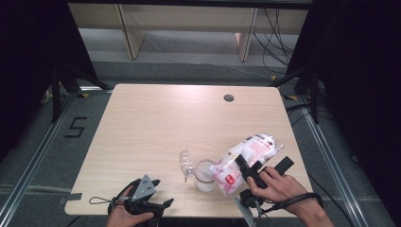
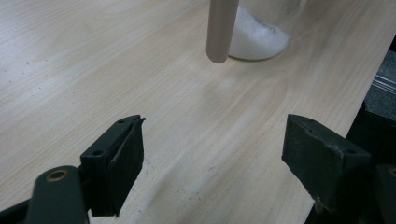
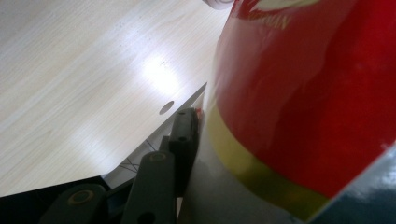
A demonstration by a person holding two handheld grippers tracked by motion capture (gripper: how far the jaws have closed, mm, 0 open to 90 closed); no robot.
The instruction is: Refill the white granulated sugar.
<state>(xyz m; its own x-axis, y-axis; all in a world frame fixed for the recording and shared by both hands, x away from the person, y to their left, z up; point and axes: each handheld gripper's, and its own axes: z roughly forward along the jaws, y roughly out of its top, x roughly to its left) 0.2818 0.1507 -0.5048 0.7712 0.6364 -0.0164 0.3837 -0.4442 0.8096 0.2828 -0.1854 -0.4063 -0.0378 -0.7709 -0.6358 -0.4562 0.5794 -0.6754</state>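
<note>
The right gripper (image 1: pixel 263 169) has its jaws clamped on a plastic bag (image 1: pixel 246 158) printed in red and white — in the right gripper view one black jaw presses flat against the bag's red-and-yellow print, which crowds the frame right up to the lens. The bag is tilted over, its lower end dipping to the rim of a clear jar (image 1: pixel 205 175) that stands on the table (image 1: pixel 156 127) near the front edge and holds a layer of white powder. The jar's hinged lid (image 1: pixel 187 162) stands open on its left side. The left gripper (image 1: pixel 161 194) rests low at the front edge of the table, well apart from the jar, its jaws spread wide with nothing between them — in the left gripper view bare wood lies between them, and the foot of the jar (image 2: pixel 258 35) with its white powder shows beyond, with a pale rod-like part (image 2: pixel 221 29) hanging in front of it.
</note>
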